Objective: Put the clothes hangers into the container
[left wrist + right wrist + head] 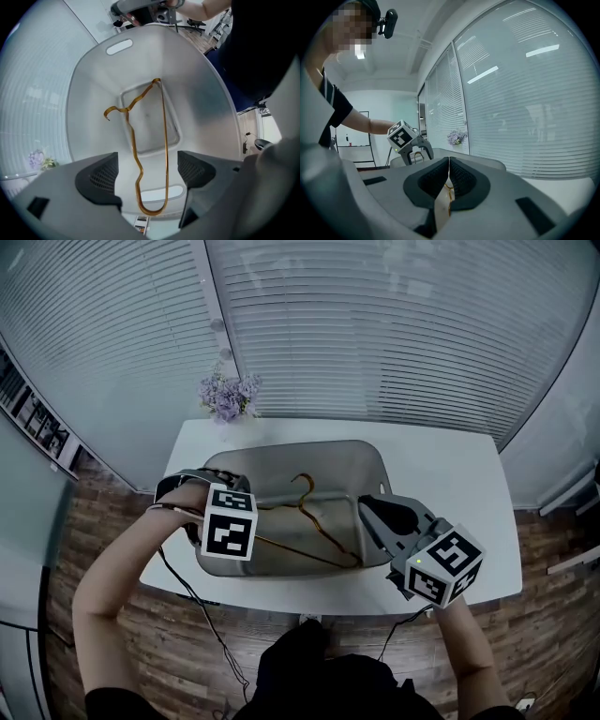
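Observation:
A thin golden wire hanger (314, 521) lies loose on the floor of the grey container (281, 452), hook toward the back. In the left gripper view the hanger (164, 140) stretches across the container (93, 84) below my left gripper (147, 171), whose jaws stand wide apart with nothing touching the pads. That gripper (214, 495) hangs over the container's left part, pointing down. My right gripper (380, 517) sits at the container's right rim, jaws pressed together and empty. In the right gripper view the right gripper (448, 176) faces the left gripper (410, 143).
The container stands on a white table (441, 474) by a wall of window blinds. A small bunch of purple flowers (228, 397) stands at the table's back left edge. Wooden floor surrounds the table; cables hang off its front edge.

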`<state>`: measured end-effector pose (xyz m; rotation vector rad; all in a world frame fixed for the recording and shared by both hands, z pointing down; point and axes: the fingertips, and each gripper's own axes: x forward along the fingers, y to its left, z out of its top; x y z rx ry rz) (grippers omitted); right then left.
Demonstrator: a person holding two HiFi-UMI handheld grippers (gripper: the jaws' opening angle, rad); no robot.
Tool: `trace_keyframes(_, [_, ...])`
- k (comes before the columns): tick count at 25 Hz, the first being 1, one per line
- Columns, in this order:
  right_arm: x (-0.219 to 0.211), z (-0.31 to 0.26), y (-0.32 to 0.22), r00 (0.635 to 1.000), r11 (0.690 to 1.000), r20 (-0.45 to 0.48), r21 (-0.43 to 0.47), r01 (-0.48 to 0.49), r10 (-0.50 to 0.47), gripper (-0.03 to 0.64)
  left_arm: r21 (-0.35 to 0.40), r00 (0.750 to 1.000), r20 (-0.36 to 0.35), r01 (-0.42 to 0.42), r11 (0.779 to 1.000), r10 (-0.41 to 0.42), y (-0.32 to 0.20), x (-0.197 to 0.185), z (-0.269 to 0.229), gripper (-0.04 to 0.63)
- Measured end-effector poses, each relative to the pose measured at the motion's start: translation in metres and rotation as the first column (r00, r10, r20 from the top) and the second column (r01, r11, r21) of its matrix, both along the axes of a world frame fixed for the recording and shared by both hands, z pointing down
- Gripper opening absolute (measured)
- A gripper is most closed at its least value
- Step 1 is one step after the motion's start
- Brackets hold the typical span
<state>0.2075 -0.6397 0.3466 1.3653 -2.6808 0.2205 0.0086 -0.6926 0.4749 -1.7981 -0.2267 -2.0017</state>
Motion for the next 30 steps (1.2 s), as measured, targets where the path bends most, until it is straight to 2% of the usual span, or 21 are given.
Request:
trace_keyframes(7, [-0.001, 0.000, 0.017, 1.000, 1.000, 0.008, -0.002, 0.006, -0.006, 0.028, 0.087, 0.996, -0.068, 0.057, 0.995, -0.051, 0.003, -0.001, -0.025, 0.387])
trace_keyframes(11, [-0.002, -0.002, 0.024, 1.000, 1.000, 0.006, -0.001, 0.004, -0.004, 0.028, 0.131, 0.990, -0.132, 0.063, 0.989, -0.046, 0.008, 0.003, -0.037, 0.385])
trace_keyframes(15, [-0.002, -0.003, 0.037, 1.000, 1.000, 0.008, 0.005, 0.001, -0.001, 0.029, 0.199, 0.969, -0.238, 0.115, 0.973, -0.066, 0.007, 0.010, -0.046, 0.383])
trace_keyframes(18, [-0.001, -0.004, 0.043, 1.000, 1.000, 0.009, 0.005, -0.005, 0.005, 0.028, 0.248, 0.949, -0.302, 0.174, 0.953, -0.095, -0.002, 0.008, -0.053, 0.382])
trace_keyframes(20, [-0.001, -0.005, 0.048, 1.000, 1.000, 0.013, 0.007, -0.006, 0.006, 0.028, 0.292, 0.925, -0.363, 0.226, 0.929, -0.111, -0.008, 0.006, -0.061, 0.346])
trace_keyframes(22, [-0.002, -0.005, 0.055, 1.000, 1.000, 0.012, 0.009, -0.003, 0.003, 0.029, 0.338, 0.886, -0.448, 0.293, 0.894, -0.121, -0.013, 0.005, -0.074, 0.211])
trace_keyframes(23, [-0.002, -0.005, 0.058, 1.000, 1.000, 0.012, 0.010, -0.003, 0.003, 0.028, 0.356, 0.868, -0.481, 0.323, 0.877, -0.124, -0.015, 0.004, -0.079, 0.191])
trace_keyframes(25, [-0.003, -0.005, 0.062, 1.000, 1.000, 0.017, 0.012, -0.004, 0.003, 0.028, 0.373, 0.840, -0.525, 0.369, 0.852, -0.134, -0.016, 0.000, -0.087, 0.177])
trace_keyframes(27, [-0.005, -0.005, 0.066, 1.000, 1.000, 0.029, 0.016, -0.009, 0.008, 0.029, 0.366, 0.809, -0.569, 0.409, 0.836, -0.147, -0.012, -0.004, -0.092, 0.167])
trace_keyframes(29, [-0.007, -0.007, 0.071, 0.999, 0.999, 0.037, 0.027, -0.017, 0.016, 0.028, 0.344, 0.761, -0.630, 0.454, 0.822, -0.157, -0.005, -0.006, -0.100, 0.160])
trace_keyframes(30, [-0.007, -0.008, 0.074, 0.999, 0.999, 0.035, 0.035, -0.020, 0.019, 0.029, 0.328, 0.729, -0.665, 0.481, 0.813, -0.163, -0.002, -0.008, -0.105, 0.152])
